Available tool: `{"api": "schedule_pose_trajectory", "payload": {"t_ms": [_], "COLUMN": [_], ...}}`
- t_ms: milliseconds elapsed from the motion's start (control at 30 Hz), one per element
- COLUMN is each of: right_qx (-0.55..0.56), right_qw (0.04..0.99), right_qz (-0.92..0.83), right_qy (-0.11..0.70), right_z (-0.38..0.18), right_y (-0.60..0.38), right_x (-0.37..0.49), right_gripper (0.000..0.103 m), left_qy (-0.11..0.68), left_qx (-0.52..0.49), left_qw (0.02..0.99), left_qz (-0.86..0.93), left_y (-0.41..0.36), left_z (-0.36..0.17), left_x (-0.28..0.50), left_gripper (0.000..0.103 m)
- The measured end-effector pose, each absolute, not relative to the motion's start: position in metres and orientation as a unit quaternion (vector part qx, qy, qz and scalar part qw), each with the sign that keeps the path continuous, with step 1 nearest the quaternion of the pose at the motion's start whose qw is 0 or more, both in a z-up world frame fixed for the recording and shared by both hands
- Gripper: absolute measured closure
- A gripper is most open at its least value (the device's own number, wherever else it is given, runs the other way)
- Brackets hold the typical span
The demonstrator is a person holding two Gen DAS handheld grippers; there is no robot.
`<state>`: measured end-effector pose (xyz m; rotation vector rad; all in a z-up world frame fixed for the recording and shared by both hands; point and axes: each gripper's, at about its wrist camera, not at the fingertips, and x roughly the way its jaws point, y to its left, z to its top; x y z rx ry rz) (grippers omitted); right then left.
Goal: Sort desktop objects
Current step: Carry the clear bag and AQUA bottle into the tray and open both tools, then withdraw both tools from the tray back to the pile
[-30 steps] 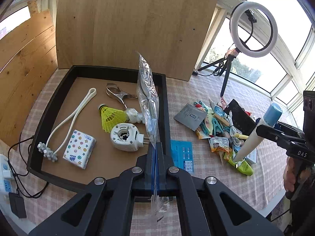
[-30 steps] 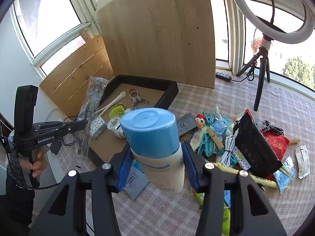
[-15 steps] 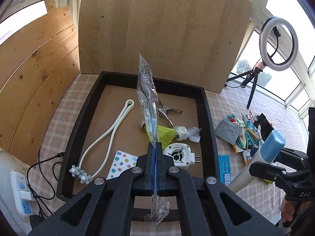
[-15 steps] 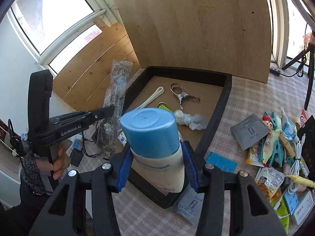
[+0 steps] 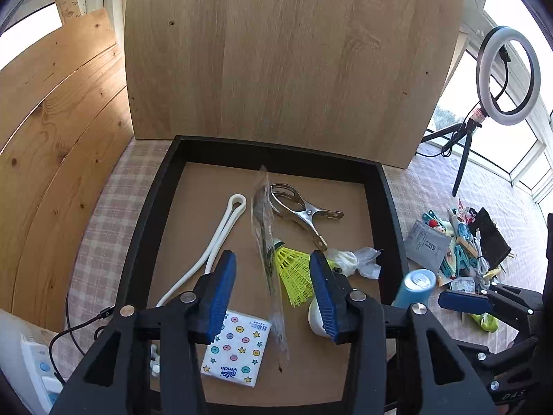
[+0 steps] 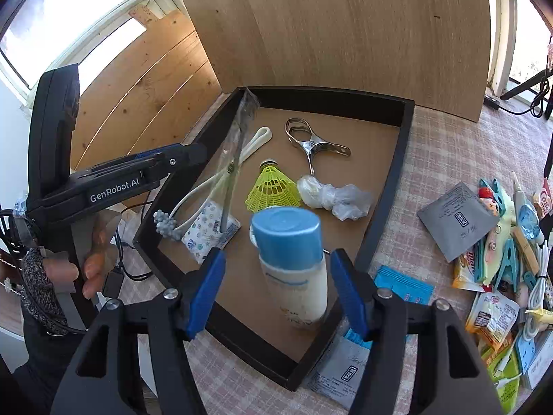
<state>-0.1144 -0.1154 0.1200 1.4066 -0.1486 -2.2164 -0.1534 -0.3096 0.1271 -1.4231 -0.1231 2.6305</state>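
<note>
The left gripper (image 5: pixel 273 290), with ribbed blue pads, is opening; a long clear plastic sleeve (image 5: pixel 268 263) stands loose between the pads, its lower end on the brown floor of the black-walled tray (image 5: pixel 138 238). The right gripper (image 6: pixel 278 294) is opening too, its pads clear of the cream bottle with a blue cap (image 6: pixel 292 259), upright near the tray's front right edge. Inside lie a yellow mesh shuttlecock (image 6: pixel 273 188), a shiny metal clamp (image 6: pixel 311 141) and a patterned tissue pack (image 5: pixel 238 349).
</note>
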Motion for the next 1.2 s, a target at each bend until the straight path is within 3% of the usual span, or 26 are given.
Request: {"api": "schedule_pose_trajectory", "payload": {"t_ms": [567, 967, 1200], "right_qx": [0.478, 0.451, 0.449], "right_qw": [0.186, 0.072, 0.067], "right_qz": [-0.855, -0.881, -0.884], "right_qy": [-0.076, -0.119, -0.114], "right_z": [0.152, 0.172, 0.178], "right_y": [-0.029, 0.148, 0.241], "right_x": [-0.092, -0.039, -0.036], "right_gripper": [0.041, 0.041, 0.041], "left_qy": [-0.045, -0.024, -0.035], "left_qx": [-0.459, -0.459, -0.461], "left_qw": [0.108, 0.156, 0.157], "left_qz": [0.881, 0.875, 0.873], "left_y": [-0.297, -0.209, -0.133], "left_z": [0.147, 0.161, 0.168], "left_x": [-0.122, -0.091, -0.074], "left_gripper": [0.061, 0.061, 0.061]}}
